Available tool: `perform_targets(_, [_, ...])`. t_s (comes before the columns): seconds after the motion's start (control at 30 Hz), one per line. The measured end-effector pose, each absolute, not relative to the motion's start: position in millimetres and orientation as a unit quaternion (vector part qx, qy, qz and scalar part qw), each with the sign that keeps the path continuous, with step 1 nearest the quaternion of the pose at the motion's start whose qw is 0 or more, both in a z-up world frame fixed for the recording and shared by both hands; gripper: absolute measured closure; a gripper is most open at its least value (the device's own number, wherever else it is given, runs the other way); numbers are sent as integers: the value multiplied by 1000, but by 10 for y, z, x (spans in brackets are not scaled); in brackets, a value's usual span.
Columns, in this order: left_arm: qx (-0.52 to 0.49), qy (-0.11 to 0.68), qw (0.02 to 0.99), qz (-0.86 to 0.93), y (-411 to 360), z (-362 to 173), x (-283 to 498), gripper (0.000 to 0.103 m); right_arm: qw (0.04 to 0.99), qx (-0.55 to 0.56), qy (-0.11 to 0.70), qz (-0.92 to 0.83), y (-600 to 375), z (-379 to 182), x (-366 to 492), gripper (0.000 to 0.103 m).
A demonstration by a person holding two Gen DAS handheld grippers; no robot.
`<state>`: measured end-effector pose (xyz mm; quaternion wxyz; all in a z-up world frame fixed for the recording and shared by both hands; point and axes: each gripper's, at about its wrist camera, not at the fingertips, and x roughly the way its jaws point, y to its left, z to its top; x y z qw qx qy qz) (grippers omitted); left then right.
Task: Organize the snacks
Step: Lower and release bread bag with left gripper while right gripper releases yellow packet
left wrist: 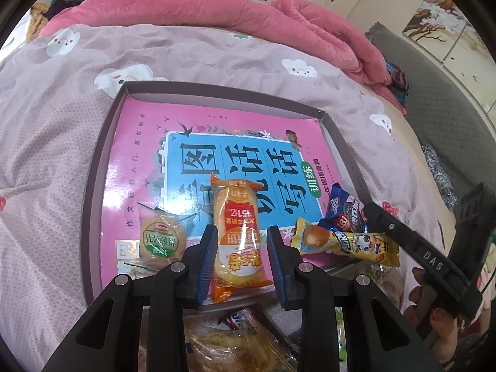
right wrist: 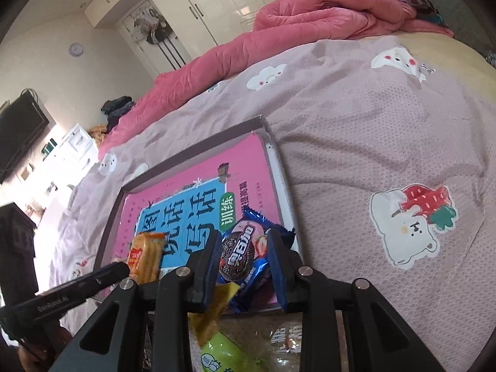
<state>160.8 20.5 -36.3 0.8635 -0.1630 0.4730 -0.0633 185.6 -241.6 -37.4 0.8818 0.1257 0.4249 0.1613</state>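
A pink book (left wrist: 148, 142) with a blue title panel, an orange cracker packet (left wrist: 237, 238), a blue cookie packet (right wrist: 245, 252), and a mauve bedsheet (left wrist: 52, 117) printed with white clouds.

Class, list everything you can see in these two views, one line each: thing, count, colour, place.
tray: one, dark brown, on the bedspread
book: one, pink and blue, flat in the tray
round biscuit pack: one, clear with green label, tray's near left
orange cracker pack: one, orange, between the left tongs
blue cookie pack: one, blue, between the right tongs
yellow snack pack: one, yellow, against the blue cookie pack
bedspread: one, mauve with white patches, under the tray
quilt: one, pink, bunched beyond the tray
left tongs: one pair, black with blue pads, gripping the orange cracker pack
right tongs: one pair, same colours, grip unclear
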Motion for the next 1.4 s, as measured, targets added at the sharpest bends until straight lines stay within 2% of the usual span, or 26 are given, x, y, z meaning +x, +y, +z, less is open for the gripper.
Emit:
perform_targets(0.33, [-164,458,871,-64,245,-238,1522,69,889,131,402,177,-2479,-220,1764,73])
perform_targets(0.53, [-163,453,874,-62,254,-179,1459,69,892,127,385,201,-2534,-91,1621,62])
perform_targets(0.63, [-164,448,877,-61,253,-148,1445,69,895,107,377,210,-2526,-28,1538,61])
perform_targets(0.77, [-164,446,878,-61,234,-120,1423,60,897,84,376,218,-2503,-2,1422,61])
perform_targets(1.1, [-159,445,880,-47,256,-98,1330,58,899,21,376,222,-2369,-31,1152,59])
perform_targets(1.4, [-148,451,879,-50,212,-111,1232,57,895,15,400,196,-2336,-198,1341,61])
